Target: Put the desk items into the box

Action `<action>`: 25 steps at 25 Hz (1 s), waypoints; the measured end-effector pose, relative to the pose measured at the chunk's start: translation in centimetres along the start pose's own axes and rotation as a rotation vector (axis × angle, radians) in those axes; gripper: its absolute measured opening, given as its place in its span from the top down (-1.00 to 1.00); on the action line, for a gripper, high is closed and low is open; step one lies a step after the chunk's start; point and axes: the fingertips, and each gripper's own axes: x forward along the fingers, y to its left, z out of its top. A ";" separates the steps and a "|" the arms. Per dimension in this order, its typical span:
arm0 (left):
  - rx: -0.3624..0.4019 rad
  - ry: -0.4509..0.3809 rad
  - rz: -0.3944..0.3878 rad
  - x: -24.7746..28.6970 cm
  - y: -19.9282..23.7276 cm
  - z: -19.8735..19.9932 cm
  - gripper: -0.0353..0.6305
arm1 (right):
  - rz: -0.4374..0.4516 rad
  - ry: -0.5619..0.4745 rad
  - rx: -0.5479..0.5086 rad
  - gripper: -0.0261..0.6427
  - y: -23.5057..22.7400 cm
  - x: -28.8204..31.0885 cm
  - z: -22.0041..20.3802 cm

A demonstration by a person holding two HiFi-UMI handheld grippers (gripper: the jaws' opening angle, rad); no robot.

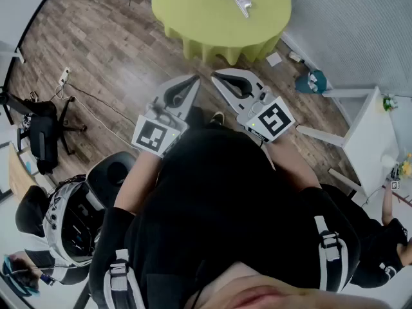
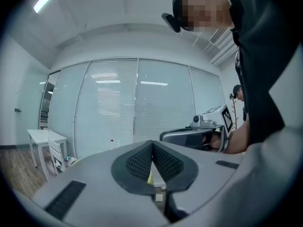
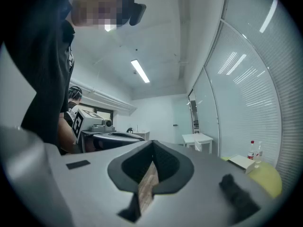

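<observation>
The left claw and right claw are hovering closed and empty by the person's chest; the silvery desk item is lying well ahead on the green desk, slanting diagonally.

The left gripper and right gripper lie side by side, tips near each other. The table stands far beyond them, the desk right, the chair left.

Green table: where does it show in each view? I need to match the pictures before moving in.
Head view: the green table is at top centre.
Left gripper view: only a yellow-green sliver of it, low centre.
Right gripper view: at the lower right edge.
Shared landmark: the glass wall with blinds, also in both gripper views.
</observation>
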 end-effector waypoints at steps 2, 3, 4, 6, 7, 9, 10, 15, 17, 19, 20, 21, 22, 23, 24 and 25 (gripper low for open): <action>-0.001 -0.011 0.003 0.2 -0.2 0.3 0.86 | -0.004 0.001 0.004 0.88 -0.1 -0.4 -0.1; -0.002 -0.018 0.005 0.3 -0.3 0.5 0.86 | -0.006 0.001 0.006 0.88 -0.1 -0.6 -0.1; -0.003 -0.025 0.007 0.4 -0.5 0.6 0.86 | -0.007 0.000 0.008 0.88 -0.1 -0.8 -0.1; -0.007 -0.036 0.010 0.6 -0.8 0.9 0.86 | -0.006 -0.007 0.015 0.88 -0.1 -1.1 0.0; -0.009 -0.038 0.009 0.6 -0.9 1.0 0.86 | -0.005 -0.015 0.019 0.87 -0.1 -1.3 0.1; -0.009 -0.030 0.000 0.7 -1.2 1.0 0.86 | -0.012 -0.026 0.023 0.87 -0.2 -1.5 0.4; -0.012 -0.030 -0.004 0.8 -1.3 1.1 0.86 | -0.021 -0.026 0.021 0.87 -0.4 -1.6 0.5; -0.005 -0.011 -0.022 1.5 -1.1 1.0 0.86 | -0.062 -0.034 0.017 0.87 -1.7 -1.9 1.0; -0.006 -0.003 -0.023 2.0 -0.8 1.1 0.86 | -0.076 -0.035 0.013 0.87 -2.4 -1.9 1.2; -0.011 0.003 -0.023 2.7 -0.5 1.4 0.86 | -0.092 -0.035 0.012 0.87 -3.1 -2.0 1.3; -0.008 0.000 -0.026 3.0 -0.4 1.5 0.86 | -0.099 -0.034 0.012 0.87 -3.4 -2.0 1.4; -0.005 -0.004 -0.032 3.3 -0.3 1.5 0.86 | -0.105 -0.033 0.013 0.87 -3.7 -2.0 1.5; -0.003 -0.008 -0.036 3.5 -0.1 1.6 0.86 | -0.109 -0.032 0.015 0.87 -3.9 -1.9 1.5; -0.003 -0.010 -0.037 3.8 0.1 1.6 0.86 | -0.112 -0.032 0.015 0.87 -4.2 -1.8 1.6; -0.003 -0.011 -0.039 4.1 0.6 1.7 0.86 | -0.115 -0.031 0.015 0.87 -4.5 -1.5 1.7; -0.002 -0.011 -0.041 4.5 1.1 1.8 0.86 | -0.119 -0.028 0.014 0.87 -5.0 -1.2 1.7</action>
